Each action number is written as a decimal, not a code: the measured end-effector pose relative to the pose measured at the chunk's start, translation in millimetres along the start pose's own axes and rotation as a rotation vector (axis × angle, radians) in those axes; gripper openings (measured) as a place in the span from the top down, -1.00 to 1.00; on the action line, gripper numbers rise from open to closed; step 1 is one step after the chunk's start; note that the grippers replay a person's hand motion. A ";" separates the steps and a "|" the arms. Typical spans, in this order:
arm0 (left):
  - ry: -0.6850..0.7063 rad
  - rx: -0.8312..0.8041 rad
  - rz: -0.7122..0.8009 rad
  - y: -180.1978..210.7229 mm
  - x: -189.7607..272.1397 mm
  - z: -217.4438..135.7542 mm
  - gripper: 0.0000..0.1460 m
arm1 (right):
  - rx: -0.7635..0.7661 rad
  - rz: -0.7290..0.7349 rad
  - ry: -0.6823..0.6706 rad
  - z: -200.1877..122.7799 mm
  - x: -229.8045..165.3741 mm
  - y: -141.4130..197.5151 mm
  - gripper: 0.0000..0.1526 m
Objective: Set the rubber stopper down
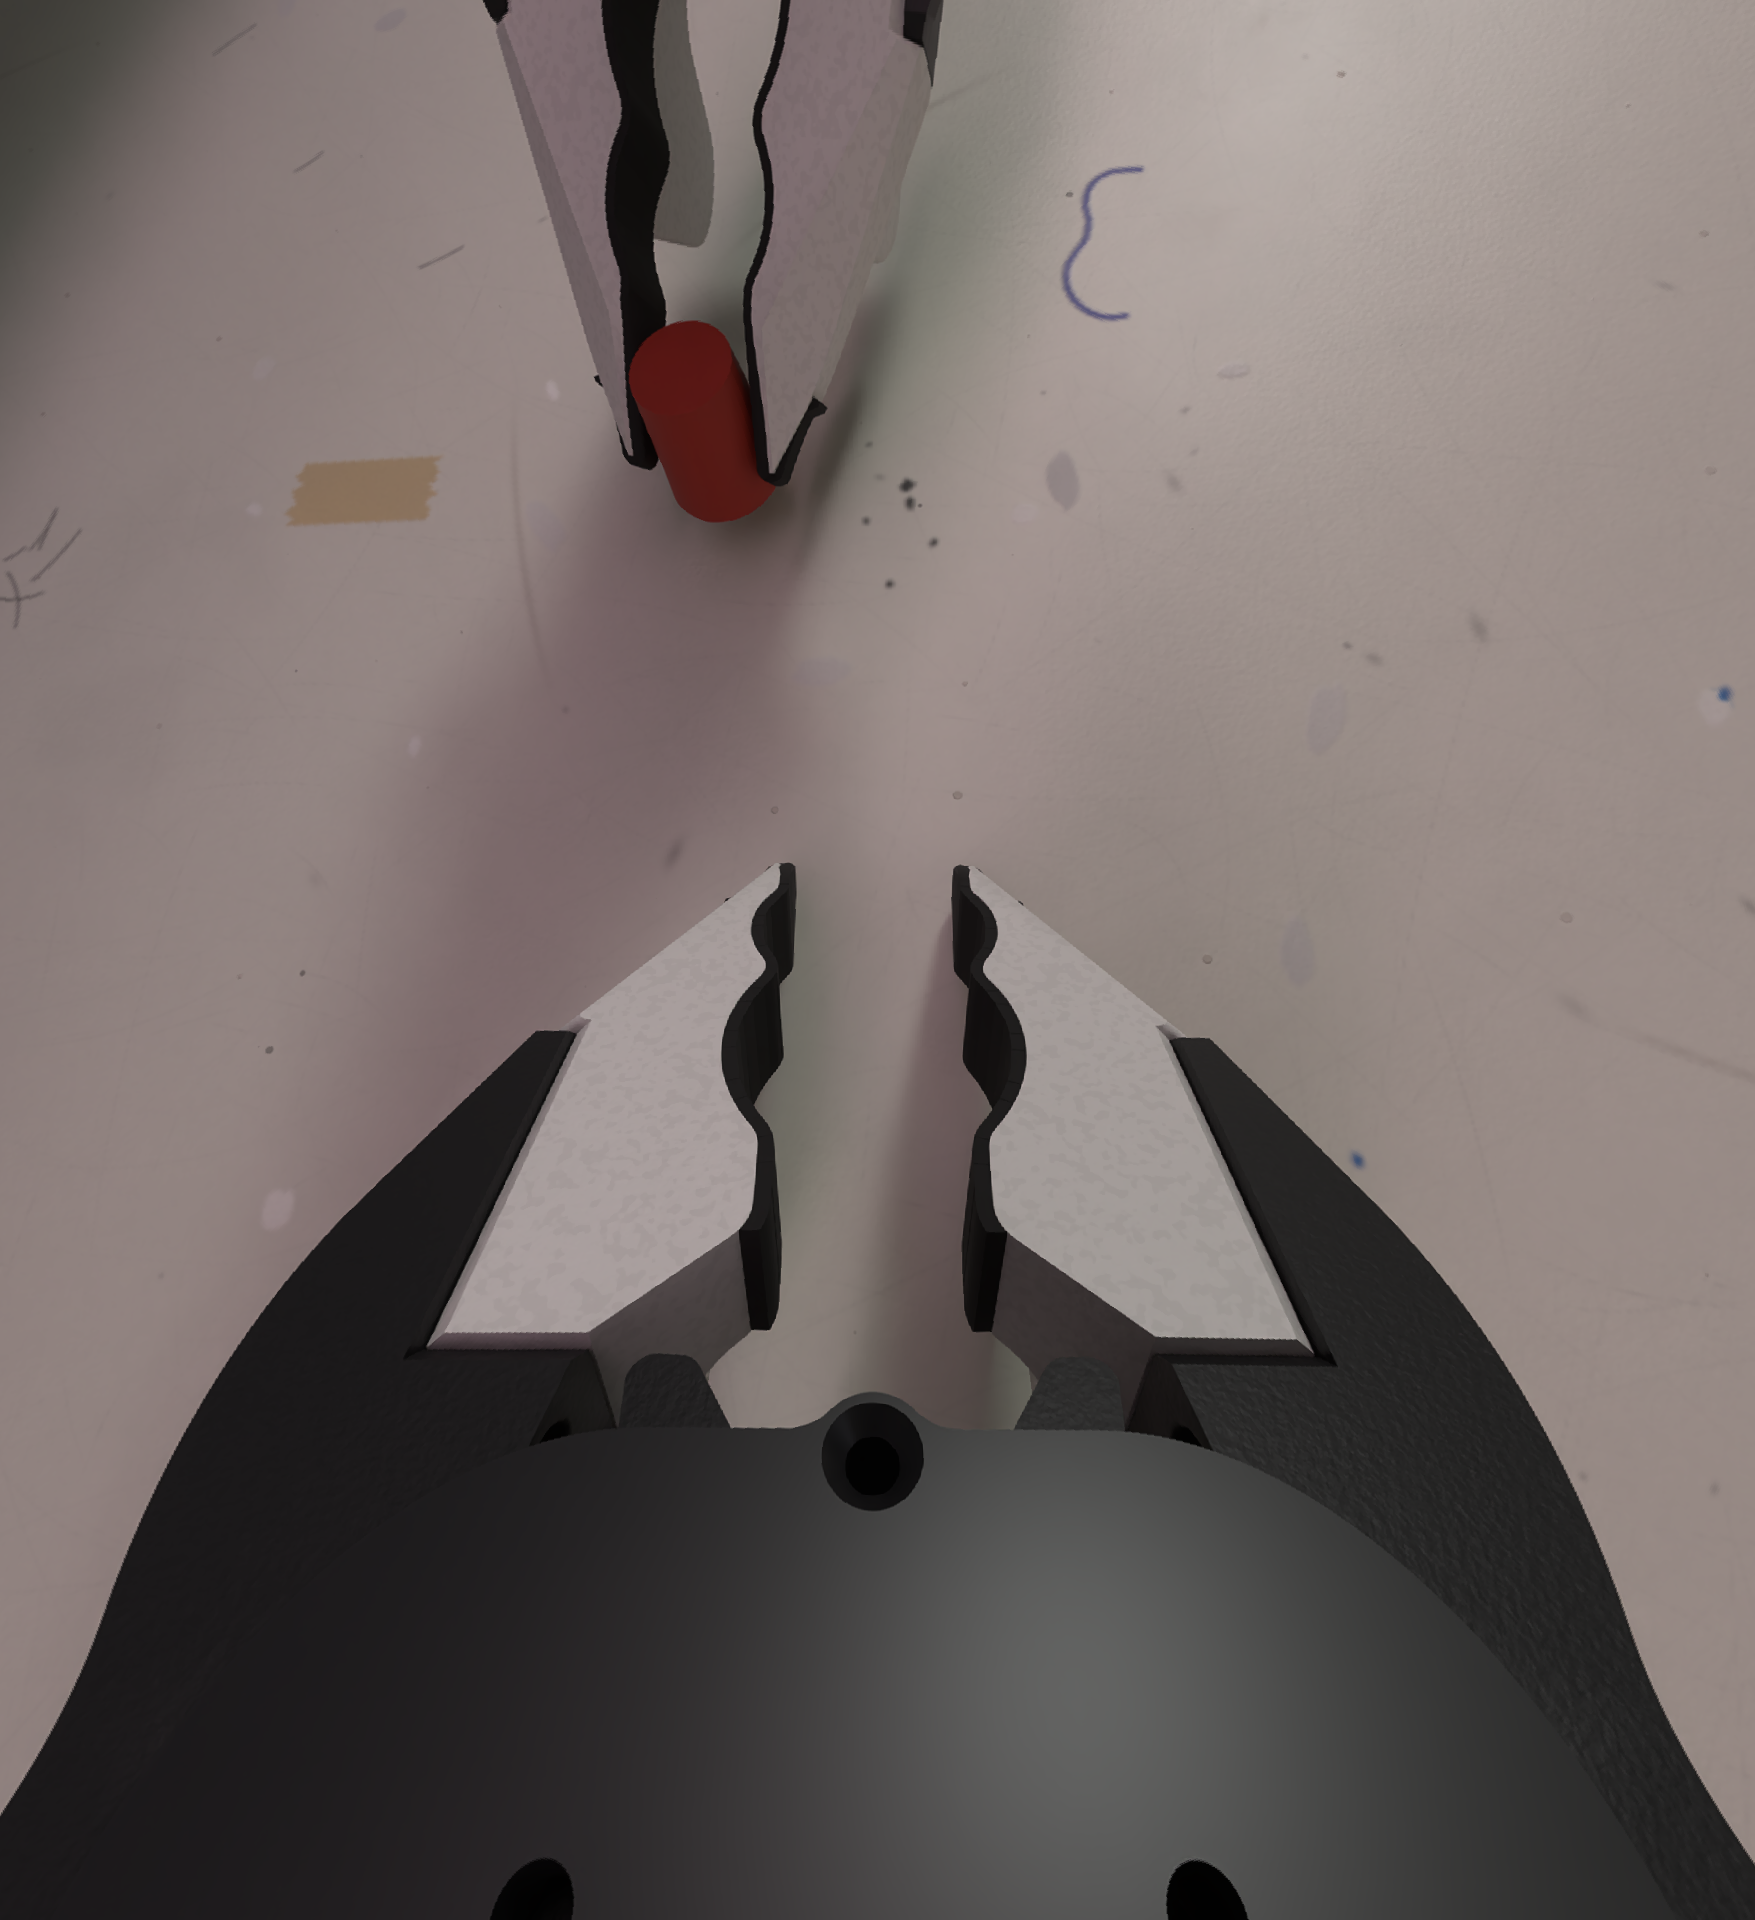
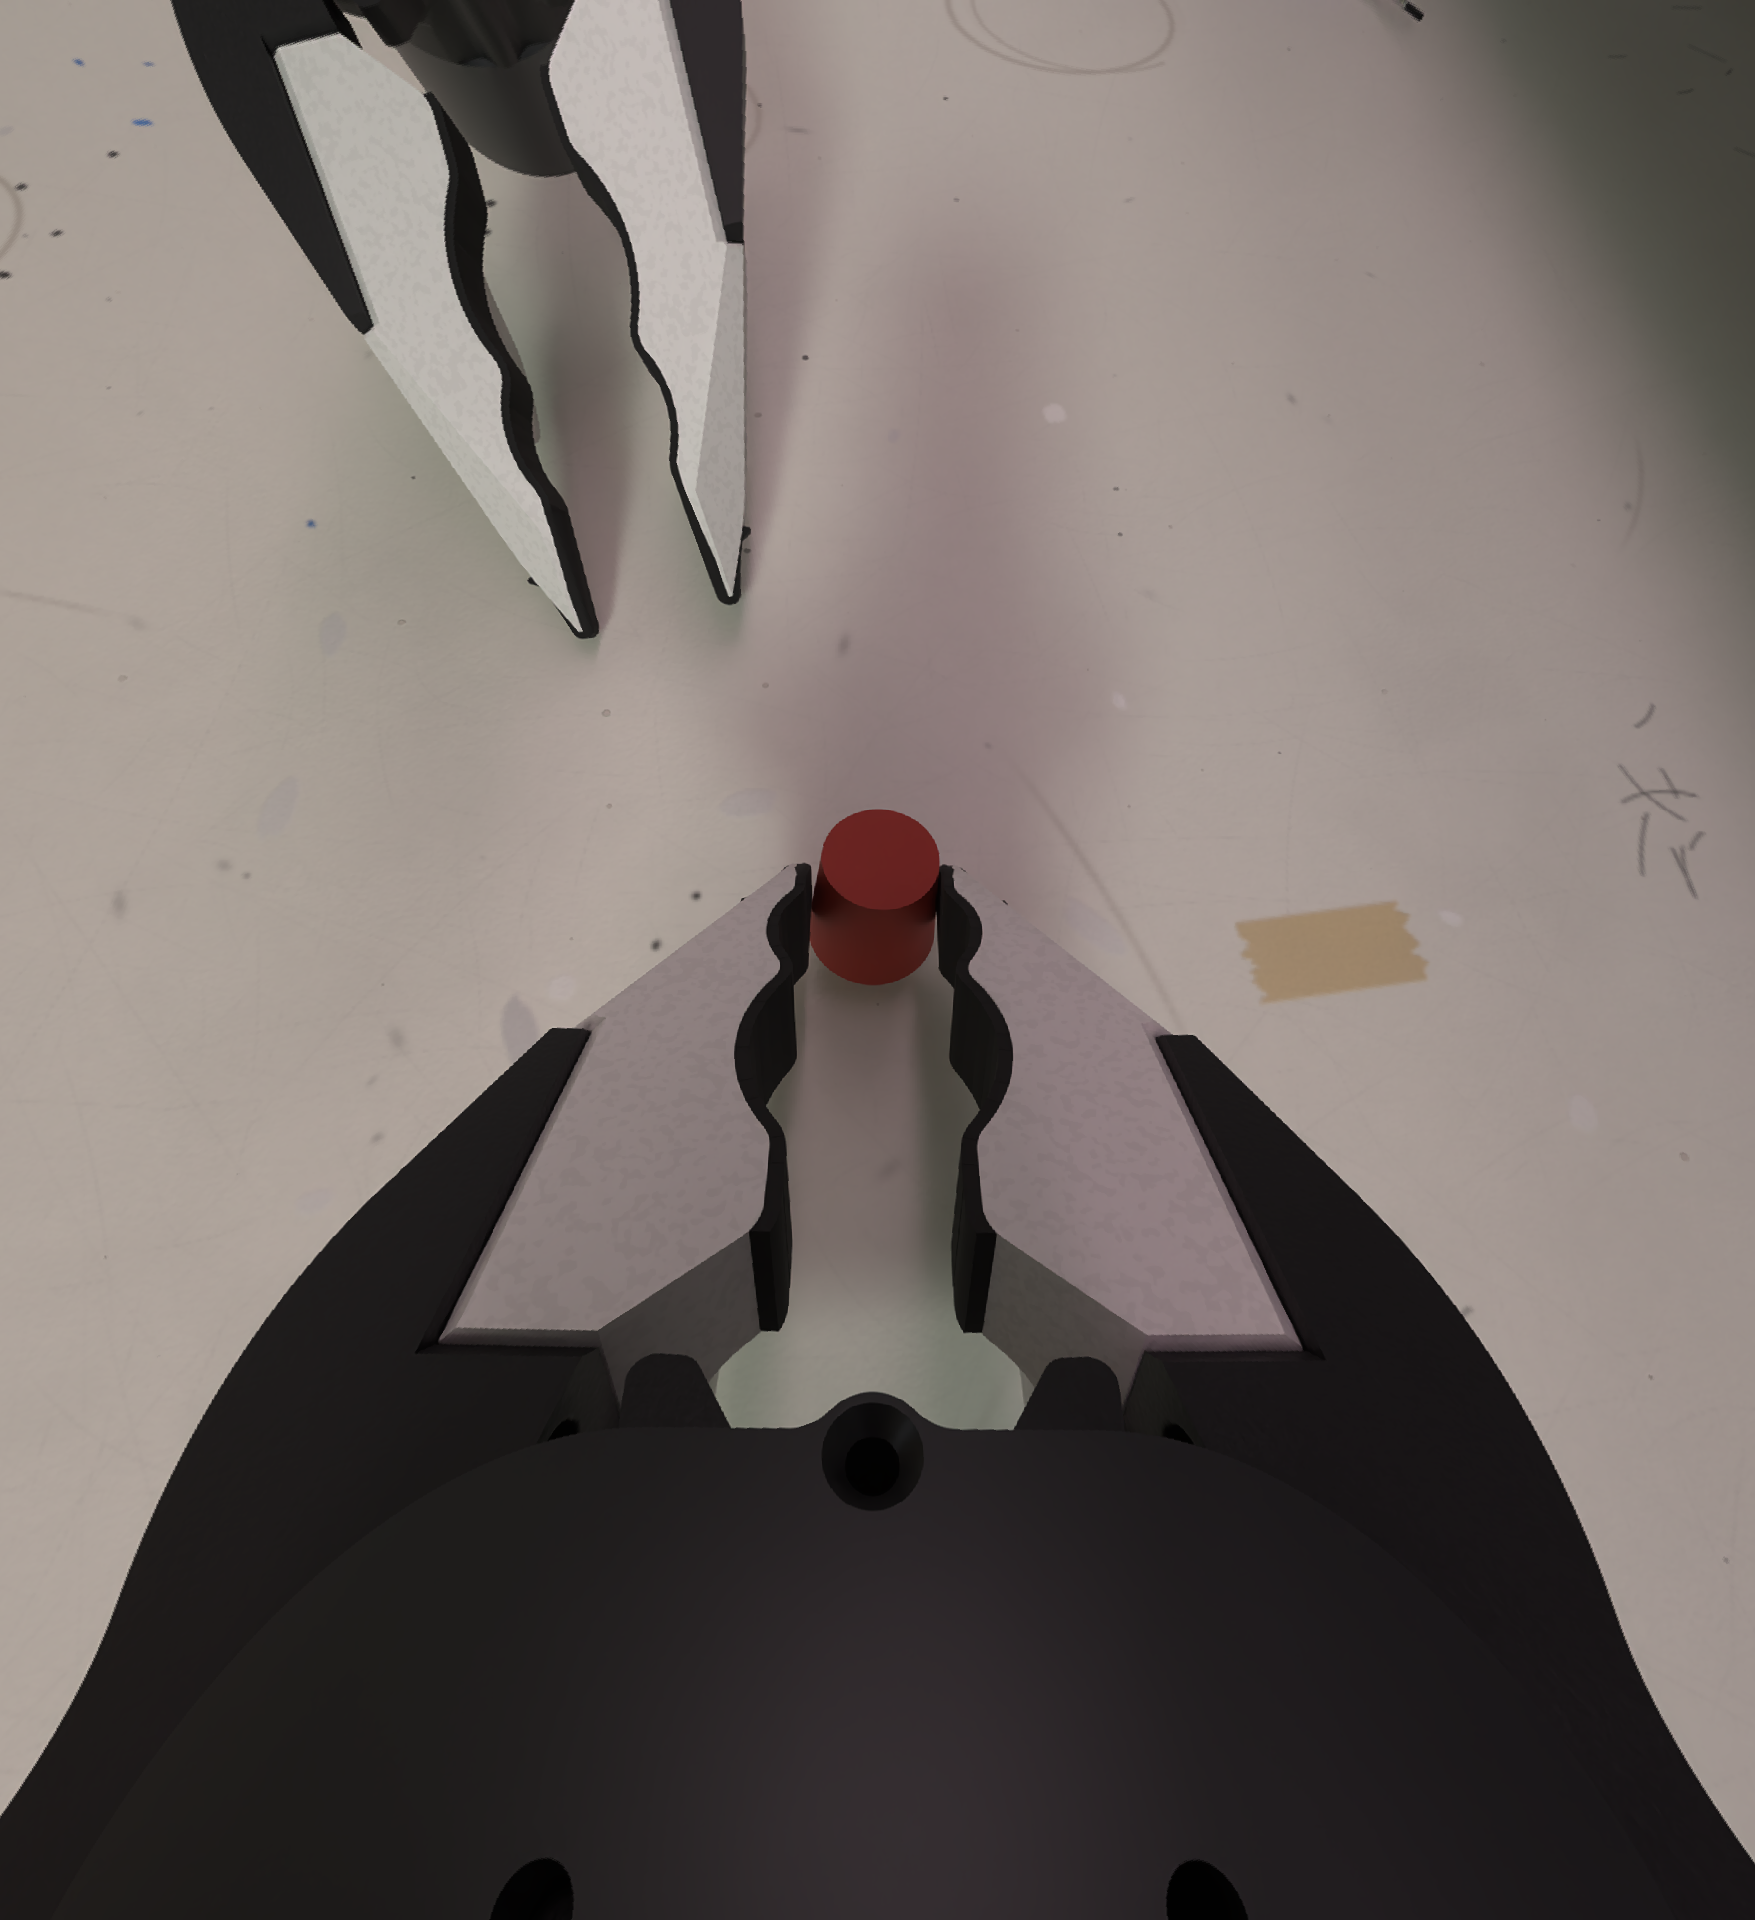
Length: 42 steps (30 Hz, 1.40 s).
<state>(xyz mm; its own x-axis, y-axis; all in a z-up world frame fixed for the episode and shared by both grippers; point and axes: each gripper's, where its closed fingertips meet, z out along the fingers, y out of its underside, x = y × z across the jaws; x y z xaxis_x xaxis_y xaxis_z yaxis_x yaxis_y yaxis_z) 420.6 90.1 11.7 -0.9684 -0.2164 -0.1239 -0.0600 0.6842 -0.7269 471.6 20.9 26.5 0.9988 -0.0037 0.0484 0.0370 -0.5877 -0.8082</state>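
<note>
Red rubber stopper (image 2: 875,899) sits pinched at the tips of your right gripper (image 2: 875,883), low over the scuffed table (image 2: 1268,520); whether it touches the surface, you cannot tell. No table edge shows, only a tan tape strip (image 2: 1332,951) nearby. Your left gripper (image 1: 874,883) hangs slightly parted, holding nothing. Lowering looks nearly done; release and retreat remain.

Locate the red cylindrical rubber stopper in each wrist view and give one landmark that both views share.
Left wrist view: the red cylindrical rubber stopper sits upper centre, between the fingertips of the far right gripper.
Right wrist view: the stopper is at centre, between that gripper's own fingertips.
Shared landmark: the tan strip of tape on the white tabletop.
</note>
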 end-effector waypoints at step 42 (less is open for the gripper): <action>-0.002 -0.002 -0.022 0.3 -2.3 0.2 0.56 | -0.100 -0.120 -0.127 13.1 -37.4 4.3 0.69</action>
<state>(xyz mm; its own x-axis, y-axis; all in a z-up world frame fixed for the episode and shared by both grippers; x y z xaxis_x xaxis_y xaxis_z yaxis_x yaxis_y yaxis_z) 422.9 90.7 11.7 -0.9663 -0.2330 -0.1097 -0.0814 0.6805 -0.7282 434.8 29.2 13.5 0.9835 0.1702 0.0614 0.1594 -0.6550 -0.7386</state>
